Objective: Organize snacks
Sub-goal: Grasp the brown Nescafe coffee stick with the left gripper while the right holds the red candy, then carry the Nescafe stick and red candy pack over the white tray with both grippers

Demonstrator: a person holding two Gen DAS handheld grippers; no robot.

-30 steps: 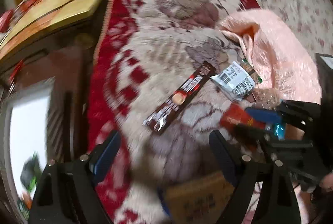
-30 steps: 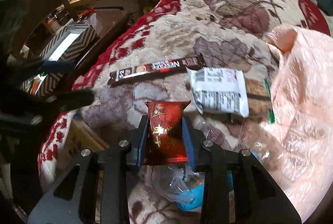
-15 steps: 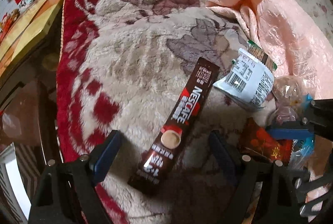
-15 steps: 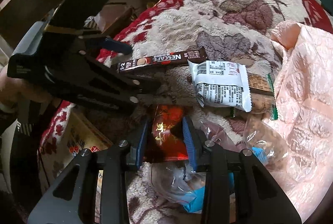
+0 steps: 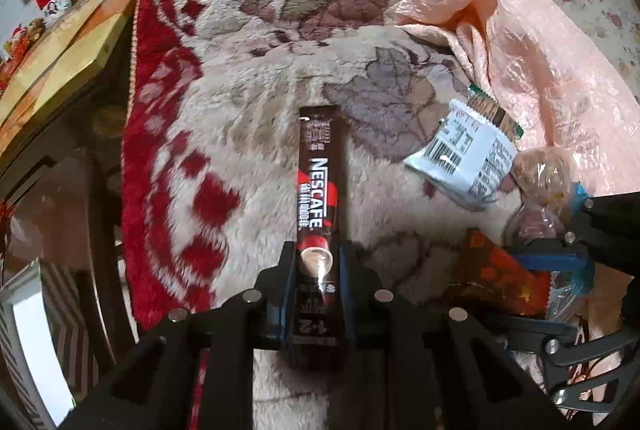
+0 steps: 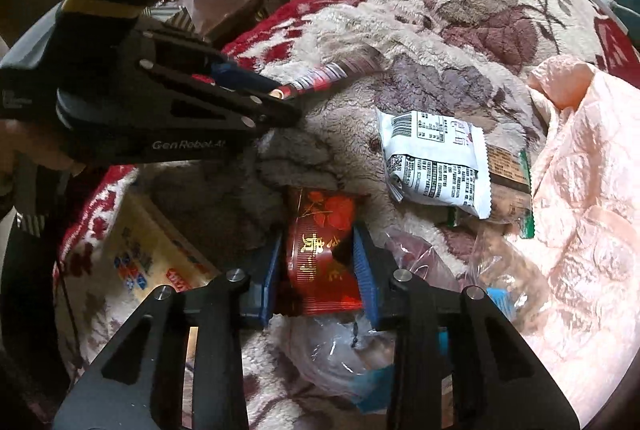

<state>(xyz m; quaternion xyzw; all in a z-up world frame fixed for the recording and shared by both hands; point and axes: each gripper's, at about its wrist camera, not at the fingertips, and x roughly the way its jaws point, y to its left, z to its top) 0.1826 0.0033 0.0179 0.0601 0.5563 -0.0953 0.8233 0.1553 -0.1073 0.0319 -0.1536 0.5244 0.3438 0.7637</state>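
Left tool (image 5: pixel 316 270) and right tool (image 6: pixel 316 254) both clamped.

A plush blanket (image 5: pixel 248 78) fills most of the left wrist view: cream pile with dusty mauve and taupe leaves and roses at the centre, and a deep red border with cream blocks down the left of the frame. At lower centre, a dark brown Nescafé coffee stick (image 5: pixel 318 190) carries white lettering, a red swoosh and a red cup. Right of it lies a white snack packet (image 5: pixel 464 158) with black print and a barcode. A shiny peach-pink plastic bag (image 5: pixel 552 62) covers the upper right. In the right wrist view, at lower centre, a red candy wrapper (image 6: pixel 322 250) shows gold characters and orange-red flowers between blue pads (image 6: pixel 362 262) on black fingers. At lower left sits a yellowish cardboard box (image 6: pixel 148 254) with blue and red print.
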